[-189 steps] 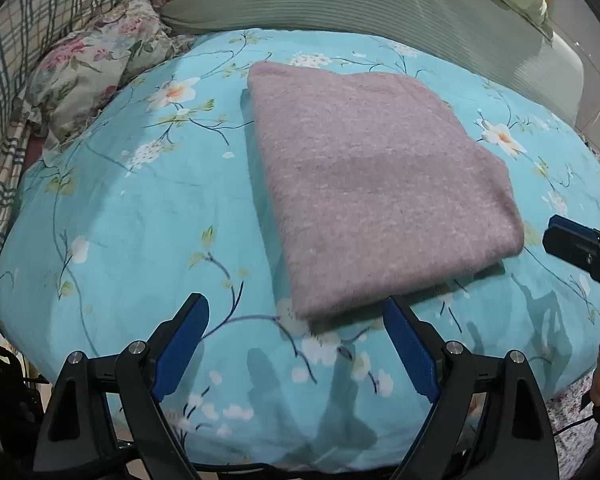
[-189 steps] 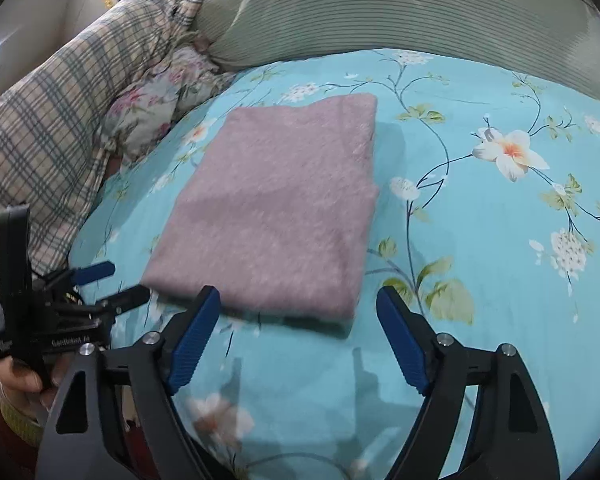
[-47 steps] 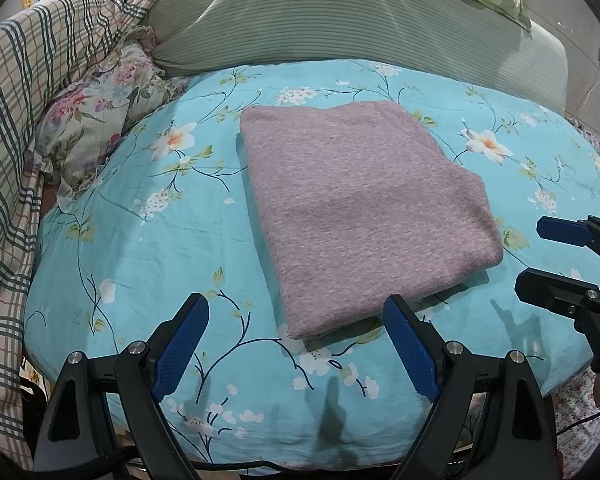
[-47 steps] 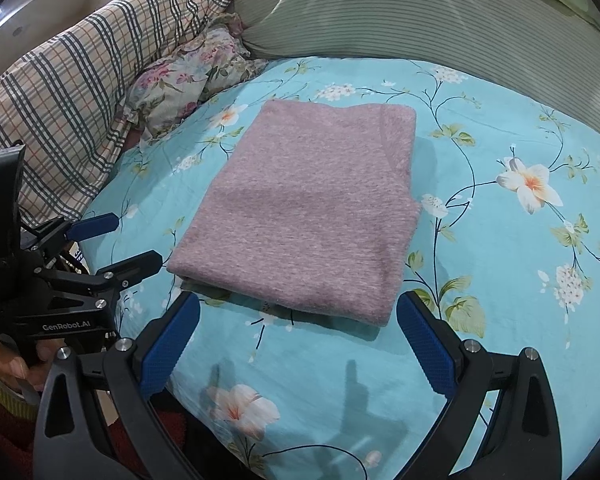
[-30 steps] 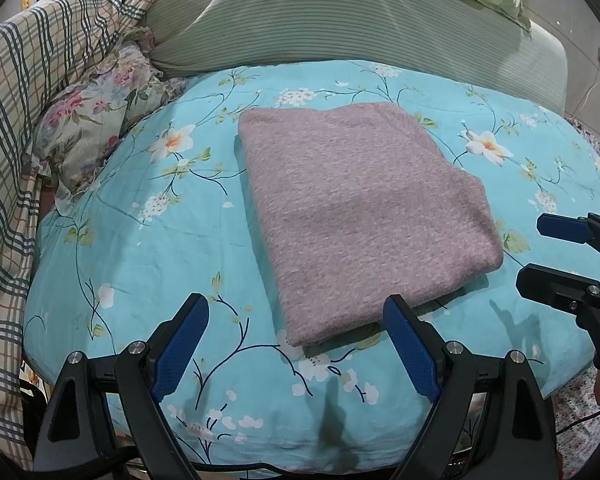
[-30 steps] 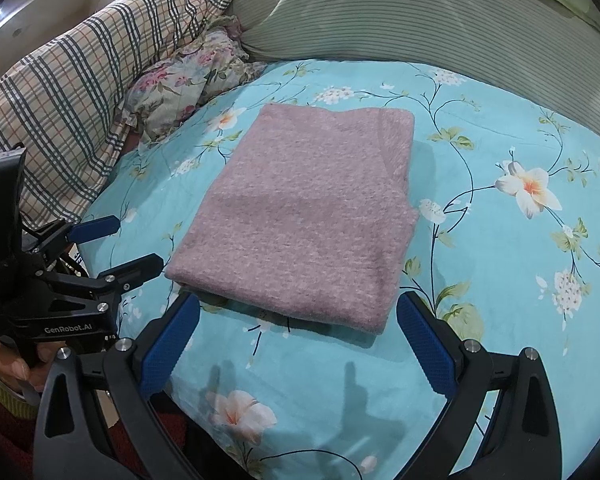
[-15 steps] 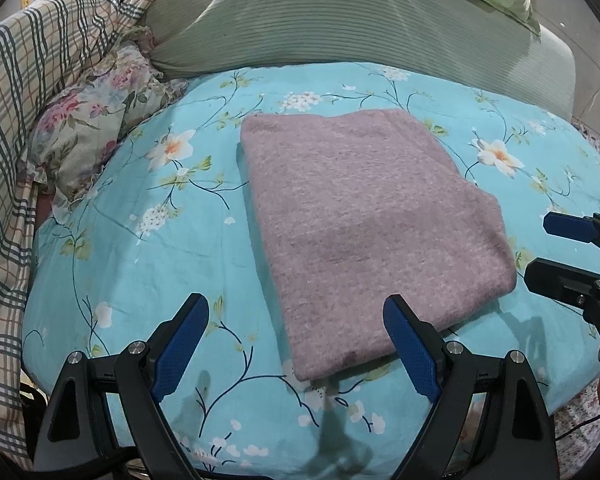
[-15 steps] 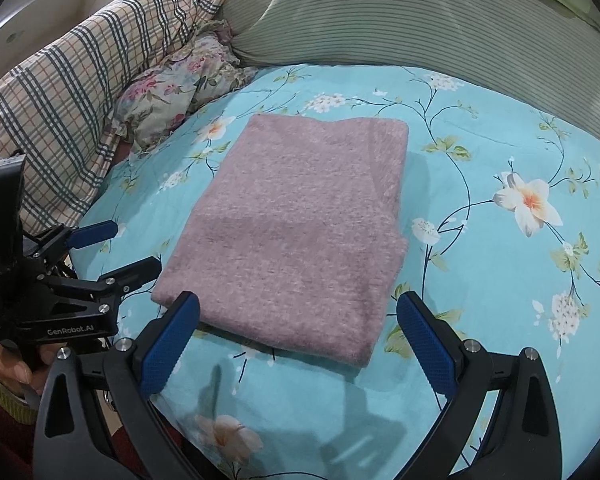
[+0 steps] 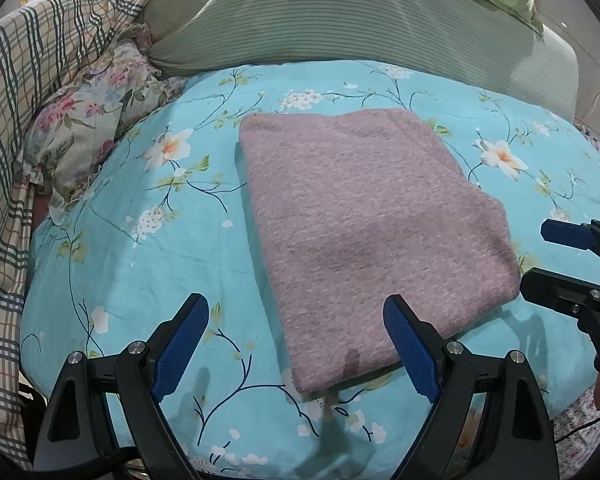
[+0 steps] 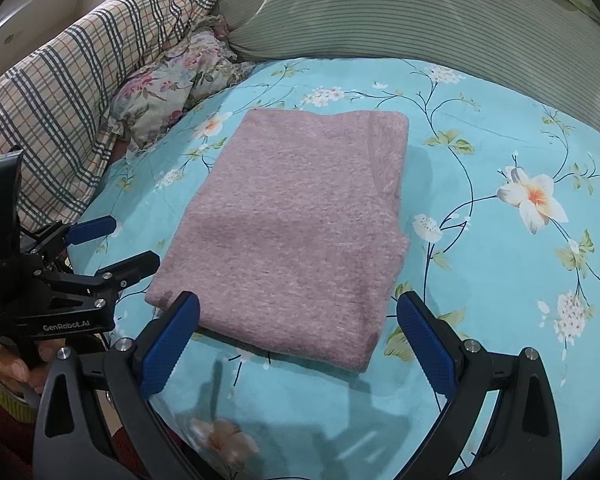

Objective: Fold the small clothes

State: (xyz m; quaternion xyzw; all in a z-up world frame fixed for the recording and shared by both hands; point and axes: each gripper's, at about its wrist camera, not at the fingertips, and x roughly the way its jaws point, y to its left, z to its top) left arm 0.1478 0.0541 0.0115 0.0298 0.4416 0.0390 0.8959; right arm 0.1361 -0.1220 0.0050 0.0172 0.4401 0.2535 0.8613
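Note:
A mauve knit garment lies folded into a flat rectangle on the turquoise floral bedspread; it also shows in the right wrist view. My left gripper is open and empty, hovering just before the garment's near edge. My right gripper is open and empty, also just short of the near edge. Each gripper shows in the other's view: the right one at the right, the left one at the left, both open.
A green striped pillow lies behind the garment. A plaid quilt and a floral pillow are piled at the left. The bed's front edge drops off just below the grippers.
Both grippers have crept slightly forward toward the garment over the last second. The garment has stayed still and folded. Both stay open.

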